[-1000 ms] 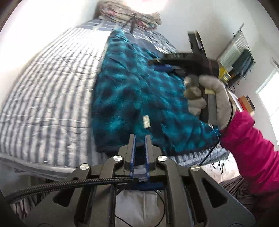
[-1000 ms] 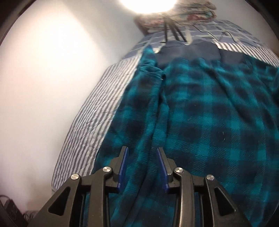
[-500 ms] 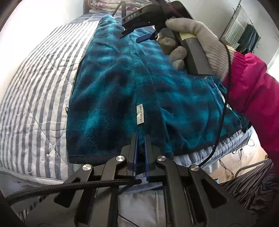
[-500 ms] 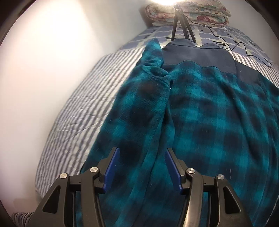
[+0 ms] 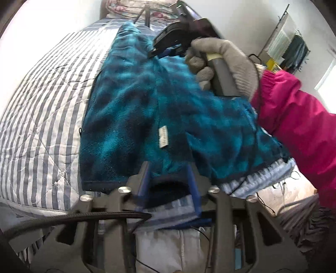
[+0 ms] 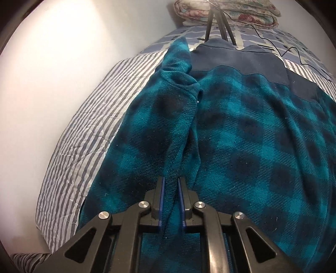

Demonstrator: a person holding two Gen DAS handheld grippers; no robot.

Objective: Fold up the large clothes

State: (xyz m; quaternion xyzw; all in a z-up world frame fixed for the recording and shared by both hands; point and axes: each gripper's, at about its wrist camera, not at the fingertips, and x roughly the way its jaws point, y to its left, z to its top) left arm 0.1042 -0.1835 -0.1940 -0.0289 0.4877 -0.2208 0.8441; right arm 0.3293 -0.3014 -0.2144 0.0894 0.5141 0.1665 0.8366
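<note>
A teal and navy plaid fleece jacket [image 5: 134, 117] lies on a striped bed [image 5: 42, 117]. My left gripper [image 5: 169, 168] is open at the jacket's dark bottom hem, a fold of the hem lying between the fingers. A white label [image 5: 163, 137] sits just beyond it. My right gripper [image 6: 171, 182] is shut on a ridge of the jacket's fleece [image 6: 241, 147] beside the folded-in sleeve [image 6: 168, 100]. In the left wrist view the right gripper [image 5: 166, 45] shows held by a gloved hand over the jacket's far part.
A camera tripod [image 6: 218, 25] stands on the bed past the collar, with folded floral quilts [image 6: 226, 12] behind it and a black cable [image 6: 294, 54] on the cover. A white wall [image 6: 63, 63] runs along the bed's left. A window and shelves [image 5: 294, 46] are at right.
My left gripper has opened at the hem, where it was shut before. My right gripper, open half a second ago, has closed on a ridge of the fleece.
</note>
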